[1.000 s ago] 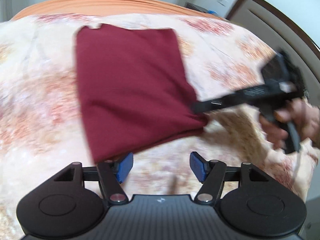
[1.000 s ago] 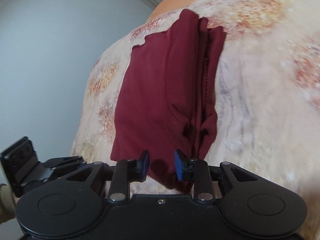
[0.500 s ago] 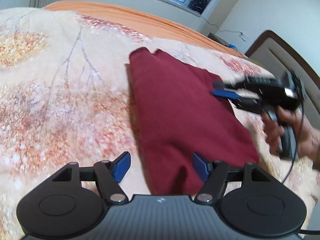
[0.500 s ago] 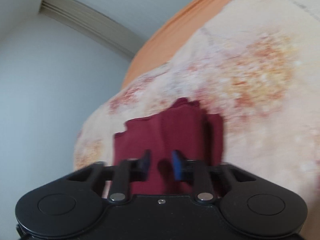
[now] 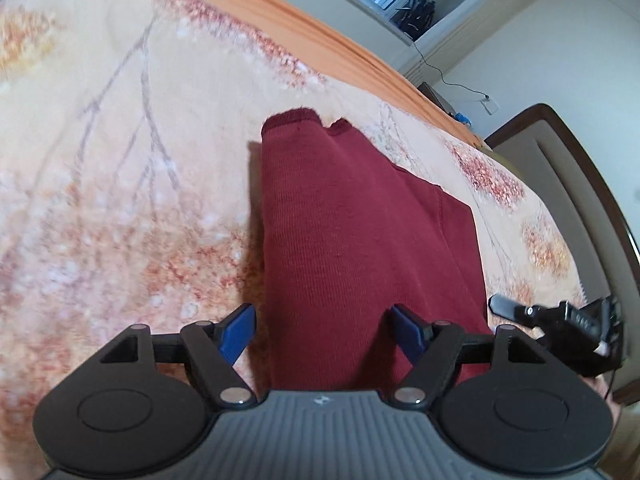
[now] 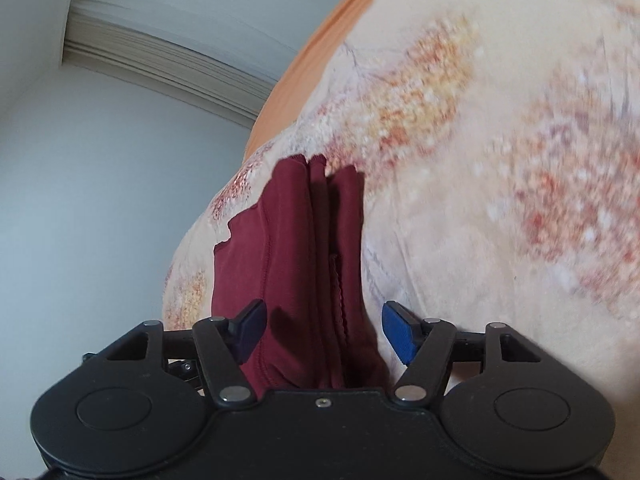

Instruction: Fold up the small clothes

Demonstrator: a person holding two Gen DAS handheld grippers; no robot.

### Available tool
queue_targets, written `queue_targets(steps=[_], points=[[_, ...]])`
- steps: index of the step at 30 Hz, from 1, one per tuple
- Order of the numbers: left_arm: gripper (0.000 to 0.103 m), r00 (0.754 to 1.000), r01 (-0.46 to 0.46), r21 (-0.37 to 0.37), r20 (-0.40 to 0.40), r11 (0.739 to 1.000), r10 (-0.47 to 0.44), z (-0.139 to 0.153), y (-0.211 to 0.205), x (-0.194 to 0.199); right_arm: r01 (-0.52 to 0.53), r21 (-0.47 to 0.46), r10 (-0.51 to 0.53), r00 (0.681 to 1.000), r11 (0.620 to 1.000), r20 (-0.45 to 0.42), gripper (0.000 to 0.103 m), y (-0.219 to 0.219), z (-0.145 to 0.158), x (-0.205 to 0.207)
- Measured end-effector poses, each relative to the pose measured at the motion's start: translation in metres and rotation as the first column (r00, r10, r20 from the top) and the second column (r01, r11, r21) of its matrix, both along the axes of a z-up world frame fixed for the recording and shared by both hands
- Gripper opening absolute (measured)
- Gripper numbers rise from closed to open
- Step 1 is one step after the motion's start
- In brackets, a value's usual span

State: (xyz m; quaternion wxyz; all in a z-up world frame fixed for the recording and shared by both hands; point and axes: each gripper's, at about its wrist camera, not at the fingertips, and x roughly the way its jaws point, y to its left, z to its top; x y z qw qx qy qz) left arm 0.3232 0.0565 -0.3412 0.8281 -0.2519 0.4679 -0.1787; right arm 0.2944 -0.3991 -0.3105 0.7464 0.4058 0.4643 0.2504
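Observation:
A dark red garment [image 5: 360,248] lies folded into a long strip on the floral bedspread [image 5: 120,200]. My left gripper [image 5: 324,330] is open, its blue pads either side of the garment's near end, holding nothing. My right gripper [image 6: 324,326] is open above the garment's [image 6: 304,264] other long side, where stacked folded layers show. The right gripper also shows in the left wrist view [image 5: 560,320] at the right edge, just off the cloth.
An orange sheet [image 5: 320,36] borders the bedspread's far edge. A padded headboard [image 5: 568,184] stands at the right. A window and a shelf with a cable lie beyond the bed. A grey wall [image 6: 100,200] is past the bed edge.
My right gripper has let go of the garment's corner after folding it over, opened and pulled back to the right. My left gripper has moved over the folded strip's near end.

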Motion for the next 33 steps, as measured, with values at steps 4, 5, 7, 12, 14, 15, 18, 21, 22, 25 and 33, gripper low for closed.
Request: queue_targets(steps=[4,5,7,12,14,15,18,21,22,25,33], points=[[0.081,0.999,-0.013,-0.094,-0.047,0.995,0.008,-0.016,0.003,0.010,0.011,0.129,-0.007,0.999,0.992,-0.034,0.076,-0.004,-0.017,0.003],[0.081,0.998,-0.016,-0.118,-0.057,0.993,0.009,-0.020,0.004,0.012,0.011,0.144,-0.006,0.999,0.990,-0.039,0.076,-0.004,-0.019,0.005],[0.081,0.998,-0.019,-0.160,-0.068,0.987,0.008,-0.026,0.006,0.016,0.006,0.168,0.002,0.999,0.986,-0.048,0.078,-0.005,-0.024,0.009],[0.085,0.997,-0.010,-0.208,-0.075,0.978,-0.006,-0.035,-0.002,0.026,-0.047,0.195,0.057,0.997,0.980,-0.046,0.084,0.006,-0.025,0.022],[0.088,0.997,-0.003,-0.216,-0.076,0.976,-0.014,-0.035,-0.007,0.026,-0.075,0.194,0.084,0.996,0.978,-0.040,0.085,0.015,-0.024,0.026],[0.088,0.997,-0.001,-0.211,-0.074,0.978,-0.015,-0.034,-0.008,0.027,-0.090,0.179,0.098,0.994,0.980,-0.038,0.084,0.020,-0.024,0.028],[0.082,0.998,0.011,-0.158,-0.066,0.987,-0.021,-0.030,-0.014,0.028,-0.132,0.157,0.137,0.990,0.979,-0.019,0.072,0.031,-0.021,0.030],[0.072,0.998,0.018,-0.108,-0.059,0.994,-0.024,-0.024,-0.017,0.027,-0.129,0.102,0.132,0.991,0.986,-0.019,0.045,0.033,-0.018,0.029],[0.069,0.998,0.018,-0.103,-0.058,0.994,-0.024,-0.022,-0.017,0.028,-0.127,0.094,0.129,0.991,0.987,-0.016,0.042,0.032,-0.018,0.027],[0.060,0.998,0.028,-0.062,-0.050,0.998,-0.031,-0.015,-0.022,0.026,-0.119,0.047,0.119,0.993,0.992,-0.008,0.039,0.038,-0.012,0.023],[0.038,0.998,0.055,0.006,-0.017,0.998,-0.055,0.006,-0.034,0.023,-0.105,-0.026,0.105,0.994,0.994,-0.001,0.032,0.052,0.010,0.021]])
